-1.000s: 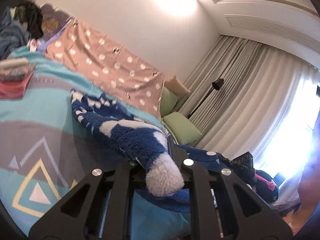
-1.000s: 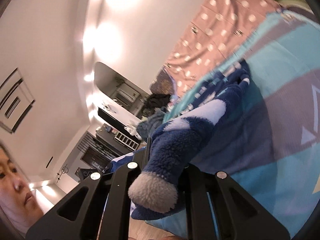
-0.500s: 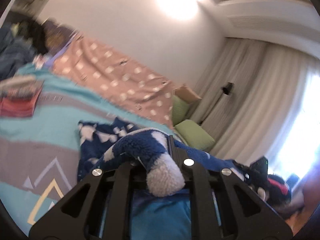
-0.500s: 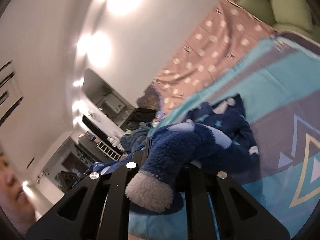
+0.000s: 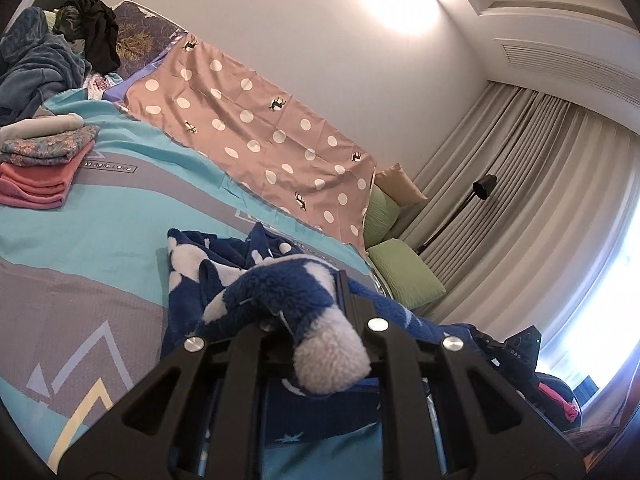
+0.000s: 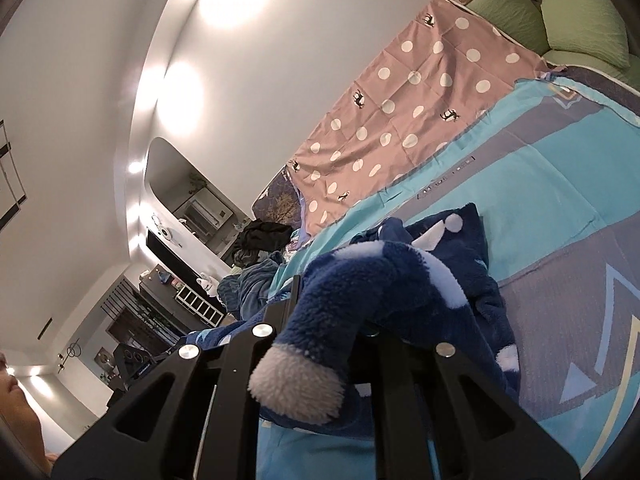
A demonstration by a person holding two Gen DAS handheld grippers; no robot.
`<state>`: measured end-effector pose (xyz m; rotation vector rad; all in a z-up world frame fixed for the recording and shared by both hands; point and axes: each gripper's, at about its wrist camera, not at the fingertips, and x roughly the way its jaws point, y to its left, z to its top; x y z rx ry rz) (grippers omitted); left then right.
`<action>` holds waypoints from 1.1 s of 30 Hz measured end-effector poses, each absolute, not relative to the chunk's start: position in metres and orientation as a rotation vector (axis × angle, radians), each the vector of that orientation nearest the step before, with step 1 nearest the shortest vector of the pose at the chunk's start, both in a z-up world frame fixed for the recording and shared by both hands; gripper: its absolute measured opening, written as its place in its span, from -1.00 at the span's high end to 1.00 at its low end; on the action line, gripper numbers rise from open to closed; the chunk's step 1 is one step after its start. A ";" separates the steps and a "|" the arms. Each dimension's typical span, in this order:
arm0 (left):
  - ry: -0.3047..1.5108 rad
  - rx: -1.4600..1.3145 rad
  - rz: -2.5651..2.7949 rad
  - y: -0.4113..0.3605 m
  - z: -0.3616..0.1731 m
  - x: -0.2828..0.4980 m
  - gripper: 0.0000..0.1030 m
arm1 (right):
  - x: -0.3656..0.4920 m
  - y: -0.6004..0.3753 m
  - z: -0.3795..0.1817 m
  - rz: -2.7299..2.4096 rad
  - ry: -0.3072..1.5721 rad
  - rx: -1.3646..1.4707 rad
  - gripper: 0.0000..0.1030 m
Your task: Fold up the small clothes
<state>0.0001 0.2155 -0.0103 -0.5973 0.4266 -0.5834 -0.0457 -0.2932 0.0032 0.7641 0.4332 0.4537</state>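
Note:
A fluffy navy fleece garment (image 5: 224,268) with white patches lies bunched on the teal and grey bedspread (image 5: 80,248). My left gripper (image 5: 316,332) is shut on one of its pale grey cuffs (image 5: 330,360), which bulges out toward the camera between the jaws. In the right wrist view my right gripper (image 6: 332,332) is shut on the other grey cuff (image 6: 298,386), and the navy garment (image 6: 452,264) trails from it across the bed. Both fingertip pairs are buried in the fleece.
A stack of folded clothes (image 5: 40,160) sits at the far left of the bed, with a heap of unfolded clothing (image 5: 44,60) behind it. A pink dotted sheet (image 5: 260,132) covers the far side. Green pillows (image 5: 404,272) and a floor lamp (image 5: 480,188) stand near the curtains.
Both grippers have carried the cuffs forward over the garment, so the stretched sleeves now lie bunched and doubled over its body. The grip on each cuff is unchanged.

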 end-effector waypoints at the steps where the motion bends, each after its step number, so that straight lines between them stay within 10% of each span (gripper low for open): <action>1: 0.428 -0.594 -0.583 0.215 -0.010 0.002 0.77 | -0.044 -0.294 0.002 0.452 0.437 0.769 0.76; 33: 0.399 -0.438 -0.489 0.195 0.017 0.027 0.76 | 0.000 -0.286 0.016 0.413 0.448 0.657 0.76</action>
